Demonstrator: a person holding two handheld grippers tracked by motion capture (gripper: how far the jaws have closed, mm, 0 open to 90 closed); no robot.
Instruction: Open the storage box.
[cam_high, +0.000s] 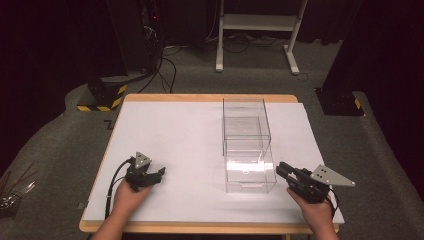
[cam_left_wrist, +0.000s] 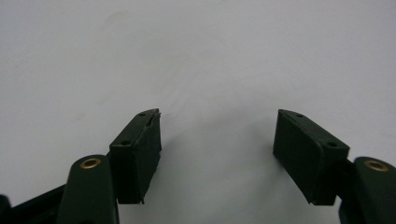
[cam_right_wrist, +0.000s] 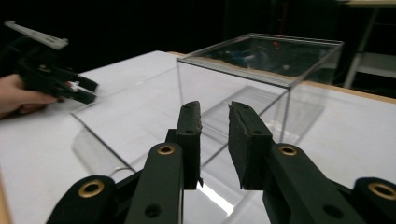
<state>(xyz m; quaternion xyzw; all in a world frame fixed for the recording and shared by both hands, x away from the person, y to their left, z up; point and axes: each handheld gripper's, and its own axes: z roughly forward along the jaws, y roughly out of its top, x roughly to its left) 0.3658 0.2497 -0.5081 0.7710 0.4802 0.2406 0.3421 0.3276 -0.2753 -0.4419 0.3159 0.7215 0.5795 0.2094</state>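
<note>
A clear plastic box (cam_high: 246, 120) stands on the white table (cam_high: 170, 125), right of centre. Its clear drawer (cam_high: 250, 172) is pulled out toward the near edge. My left gripper (cam_high: 161, 173) rests on the table at the near left, held by a hand, well apart from the box. In the left gripper view the gripper (cam_left_wrist: 217, 130) is wide open over bare white surface. My right gripper (cam_high: 280, 169) lies just right of the drawer's front corner. In the right gripper view the gripper (cam_right_wrist: 215, 112) points at the box (cam_right_wrist: 261, 60) and drawer (cam_right_wrist: 116, 126), jaws narrowly apart and holding nothing.
The table's wooden edge (cam_high: 200, 228) runs along the front. Beyond the table are grey carpet, a white desk frame (cam_high: 257, 30) and a black stand with yellow-striped base (cam_high: 102, 97). The other hand with the left gripper (cam_right_wrist: 81, 91) appears at the left of the right gripper view.
</note>
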